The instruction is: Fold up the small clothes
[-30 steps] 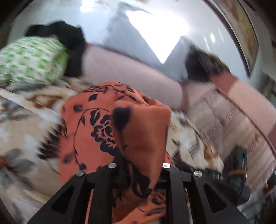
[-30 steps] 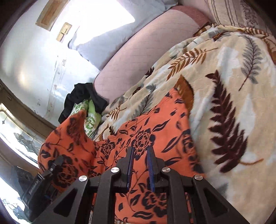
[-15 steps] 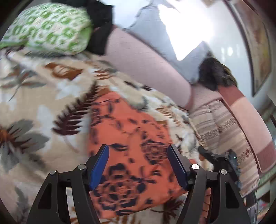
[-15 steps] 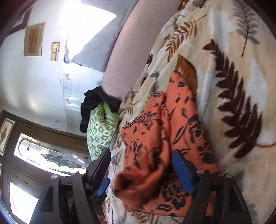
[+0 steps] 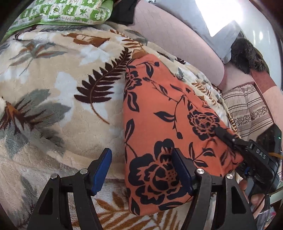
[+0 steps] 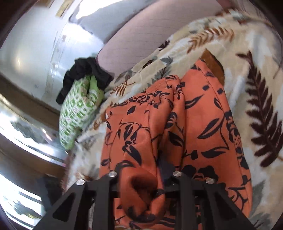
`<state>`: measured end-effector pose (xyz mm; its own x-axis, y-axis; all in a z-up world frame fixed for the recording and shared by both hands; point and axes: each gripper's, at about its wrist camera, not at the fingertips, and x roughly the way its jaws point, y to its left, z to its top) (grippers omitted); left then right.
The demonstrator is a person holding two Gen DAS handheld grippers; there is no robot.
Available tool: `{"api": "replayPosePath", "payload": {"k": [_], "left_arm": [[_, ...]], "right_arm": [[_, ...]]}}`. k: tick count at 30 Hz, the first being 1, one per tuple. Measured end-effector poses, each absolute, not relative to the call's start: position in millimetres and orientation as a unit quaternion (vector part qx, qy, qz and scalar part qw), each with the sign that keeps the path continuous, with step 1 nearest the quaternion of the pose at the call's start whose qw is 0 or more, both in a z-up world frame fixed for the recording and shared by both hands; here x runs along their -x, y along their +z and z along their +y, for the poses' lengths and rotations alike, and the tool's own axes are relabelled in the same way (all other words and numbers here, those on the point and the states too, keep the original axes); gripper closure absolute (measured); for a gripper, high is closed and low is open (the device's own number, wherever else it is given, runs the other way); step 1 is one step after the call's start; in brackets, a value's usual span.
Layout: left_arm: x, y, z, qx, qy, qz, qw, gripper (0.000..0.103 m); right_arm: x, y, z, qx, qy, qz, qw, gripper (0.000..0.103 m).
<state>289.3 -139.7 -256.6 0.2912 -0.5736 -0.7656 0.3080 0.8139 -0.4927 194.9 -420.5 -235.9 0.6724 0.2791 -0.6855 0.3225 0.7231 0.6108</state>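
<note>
orange floral garment (image 5: 164, 123) lies folded flat on the leaf-print blanket (image 5: 58, 99) covering the bed, straight ahead of the left tool (image 5: 142, 174) and running off to its right. left tool's jaws stand apart, blue pads bare, nothing clamped; its right finger sits over the garment's near left corner, its left finger over bare blanket just beside the garment edge. can't tell if the fingers touch the fabric. right tool (image 6: 143, 178) has just been closing and is now clamped on a bunched fold of the same garment (image 6: 203, 123), cloth bulging up between its fingers. in the left wrist view the right tool (image 5: 228, 137) pokes in at the garment's right edge. green patterned cushion (image 5: 61, 12) and a black cloth (image 5: 125, 12) sit far ahead-left of the left tool, by the pink bolster (image 5: 176, 39). right wrist view is motion-blurred on its left side.
</note>
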Motion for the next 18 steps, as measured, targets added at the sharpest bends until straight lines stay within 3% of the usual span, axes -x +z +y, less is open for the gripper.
{"api": "replayPosePath", "payload": {"k": [4, 6, 9, 12, 16, 18], "left_arm": [[-280.7, -237.4, -150.2, 0.118, -0.298, 0.486, 0.813, 0.032], [-273.8, -233.8, -164.0, 0.093, -0.307, 0.476, 0.819, 0.026], [-267.3, -248.3, -189.1, 0.038, -0.302, 0.495, 0.814, 0.023], [-268.7, -262.6, -194.3, 0.034, -0.292, 0.516, 0.805, 0.020], [-272.3, -254.3, -186.7, 0.044, -0.290, 0.514, 0.806, 0.019], [-268.6, -251.1, -185.8, 0.038, -0.289, 0.505, 0.812, 0.019]], "right_arm": [[-170.8, -188.4, -424.5, -0.317, -0.041, 0.337, 0.885, 0.079], [-156.1, -175.4, -433.7, -0.298, -0.064, 0.317, 0.898, 0.079], [-149.0, -193.6, -453.0, -0.282, -0.118, 0.355, 0.883, 0.079], [-159.0, -251.9, -479.1, -0.345, -0.142, 0.468, 0.801, 0.070], [-141.3, -217.2, -509.3, -0.393, -0.157, 0.377, 0.824, 0.055], [-129.1, -194.2, -518.8, -0.398, -0.164, 0.304, 0.850, 0.036]]}}
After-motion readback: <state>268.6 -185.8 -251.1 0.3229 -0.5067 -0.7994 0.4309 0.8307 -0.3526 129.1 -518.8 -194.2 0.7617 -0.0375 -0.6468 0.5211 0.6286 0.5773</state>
